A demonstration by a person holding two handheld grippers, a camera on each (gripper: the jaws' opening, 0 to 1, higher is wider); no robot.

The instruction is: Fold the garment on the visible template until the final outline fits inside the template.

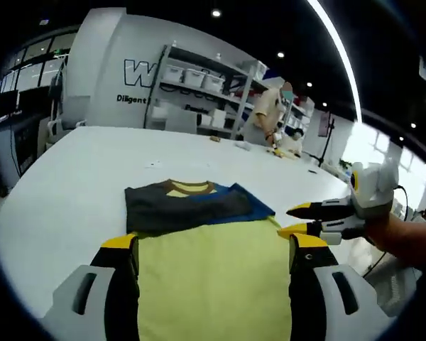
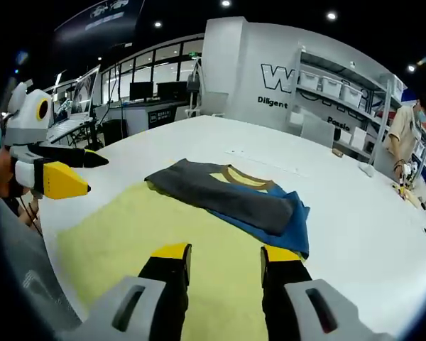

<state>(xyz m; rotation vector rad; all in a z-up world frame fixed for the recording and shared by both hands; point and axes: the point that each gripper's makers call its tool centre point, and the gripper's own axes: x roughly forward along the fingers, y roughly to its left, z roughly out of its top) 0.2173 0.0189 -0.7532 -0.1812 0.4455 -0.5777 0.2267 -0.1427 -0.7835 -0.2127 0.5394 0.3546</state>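
Observation:
A garment lies flat on the white table (image 1: 71, 177). Its yellow body (image 1: 209, 284) runs toward me, and a grey part (image 1: 177, 206) and a blue part (image 1: 252, 206) are folded across the collar end. My left gripper (image 1: 213, 245) is open just above the yellow cloth, with its jaws wide apart and holding nothing. My right gripper (image 2: 226, 254) is open too, low over the yellow body (image 2: 128, 234), short of the grey fold (image 2: 220, 195) and the blue part (image 2: 291, 227). Each gripper shows in the other view: the right (image 1: 299, 220), the left (image 2: 74, 170). I can make out no separate template outline.
The table (image 2: 355, 206) stretches far beyond the garment. Small items (image 1: 270, 148) lie near its far edge, where a person (image 1: 266, 114) stands. Shelves with white bins (image 1: 199, 78) line the back wall. Desks with monitors (image 2: 149, 92) stand beyond the table.

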